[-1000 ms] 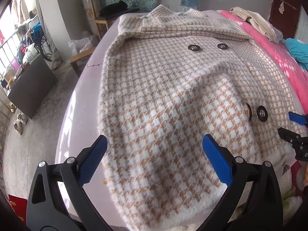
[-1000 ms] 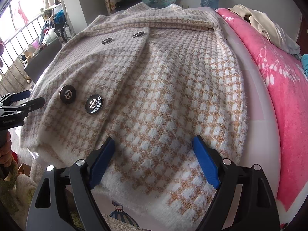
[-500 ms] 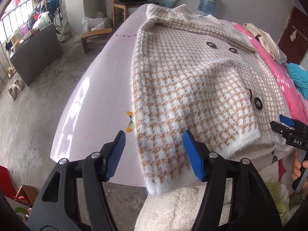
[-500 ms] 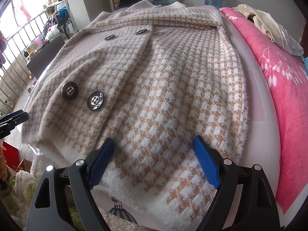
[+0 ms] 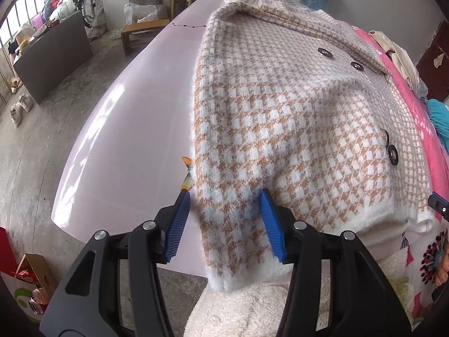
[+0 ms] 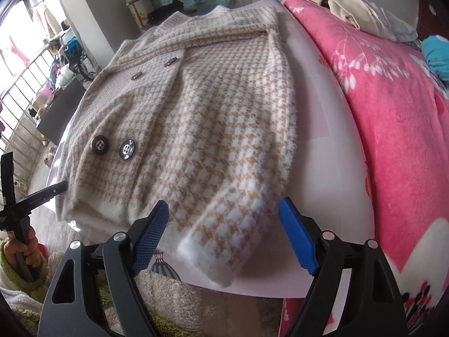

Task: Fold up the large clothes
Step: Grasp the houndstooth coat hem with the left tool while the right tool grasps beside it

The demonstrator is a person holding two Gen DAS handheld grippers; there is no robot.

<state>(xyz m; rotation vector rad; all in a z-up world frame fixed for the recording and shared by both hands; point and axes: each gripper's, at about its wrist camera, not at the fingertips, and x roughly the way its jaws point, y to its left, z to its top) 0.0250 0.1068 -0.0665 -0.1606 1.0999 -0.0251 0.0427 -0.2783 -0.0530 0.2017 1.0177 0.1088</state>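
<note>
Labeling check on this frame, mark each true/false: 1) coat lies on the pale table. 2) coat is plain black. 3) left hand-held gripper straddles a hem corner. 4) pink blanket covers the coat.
1) True: the coat lies on the table.
2) False: it is tan-and-white checked.
3) True: the left hand-held gripper has fabric between its jaws, which have just been closing; grip unclear.
4) False: the blanket lies beside the coat.

Both wrist views look steeply down, close over the same coat hem.
</note>
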